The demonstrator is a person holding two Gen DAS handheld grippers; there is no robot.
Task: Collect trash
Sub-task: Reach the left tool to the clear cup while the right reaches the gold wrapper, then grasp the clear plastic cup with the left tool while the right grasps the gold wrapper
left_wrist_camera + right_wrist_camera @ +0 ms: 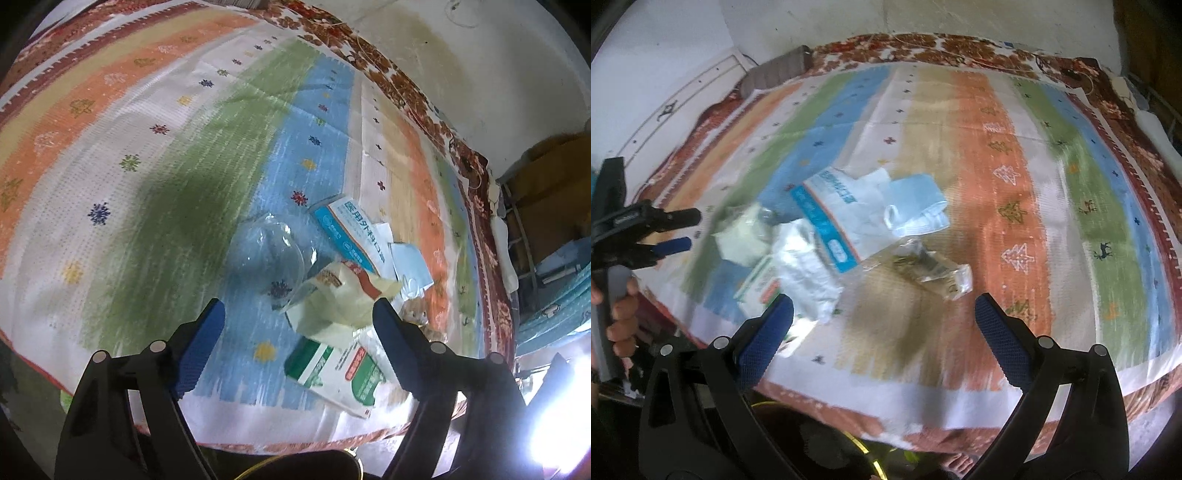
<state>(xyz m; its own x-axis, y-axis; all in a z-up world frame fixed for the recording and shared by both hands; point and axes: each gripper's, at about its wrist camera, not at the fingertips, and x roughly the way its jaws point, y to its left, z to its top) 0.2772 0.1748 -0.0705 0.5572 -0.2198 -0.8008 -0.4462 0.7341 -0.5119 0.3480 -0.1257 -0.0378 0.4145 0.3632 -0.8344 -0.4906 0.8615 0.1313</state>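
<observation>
A heap of trash lies on a striped cloth [155,206]. In the left wrist view I see a clear plastic cup [269,254], a blue-and-white mask package [351,232], a pale yellow wrapper [340,302], a green-and-white box [328,369] and a blue face mask [410,266]. My left gripper [299,332] hangs open just above the wrapper and box, its pads pressing on nothing. In the right wrist view my right gripper [882,325] is open over the near edge, in front of crumpled white paper [809,273] and a clear plastic wrapper [923,266]. The left gripper [690,230] shows at the left edge.
The cloth [1004,155] has a dark red floral border [1115,110] and ends against a pale wall [461,55]. A grey cushion [775,74] lies at the far left corner. A metal rack [524,258] stands beyond the right edge. A hand [620,306] holds the left gripper's handle.
</observation>
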